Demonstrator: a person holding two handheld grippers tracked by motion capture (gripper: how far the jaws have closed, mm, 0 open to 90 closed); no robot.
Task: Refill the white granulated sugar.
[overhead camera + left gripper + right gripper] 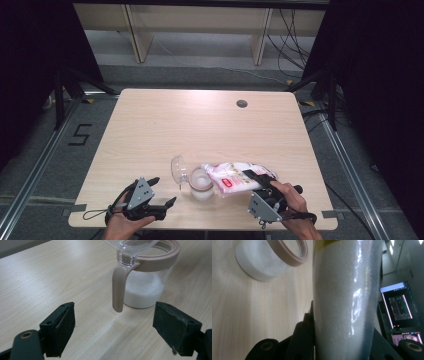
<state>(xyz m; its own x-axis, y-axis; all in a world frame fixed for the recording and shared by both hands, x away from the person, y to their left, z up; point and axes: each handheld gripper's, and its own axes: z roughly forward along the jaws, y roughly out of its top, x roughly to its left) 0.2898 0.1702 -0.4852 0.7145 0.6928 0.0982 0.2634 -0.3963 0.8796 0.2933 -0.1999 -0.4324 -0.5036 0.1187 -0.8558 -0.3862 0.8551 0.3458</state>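
Note:
A clear jar point(201, 186) with a pinkish rim and handle stands near the table's front edge, part full of white granules, its clear lid point(178, 170) flipped open to the left. My right gripper point(260, 181) is shut on a plastic bag point(232, 176) of white granules with a red label; the bag lies tilted with its end over the jar's mouth. In the right gripper view the bag point(347, 297) sits between the jaws, with the jar point(272, 257) beyond. My left gripper point(164, 191) stands open left of the jar; its view faces the jar's handle point(118, 287), jaws wide apart.
The wooden table point(150, 130) has a round cable hole point(242, 103) at the back right. Desk legs and cables lie on the floor behind it. Lit monitor screens point(399, 305) show off to the side in the right gripper view.

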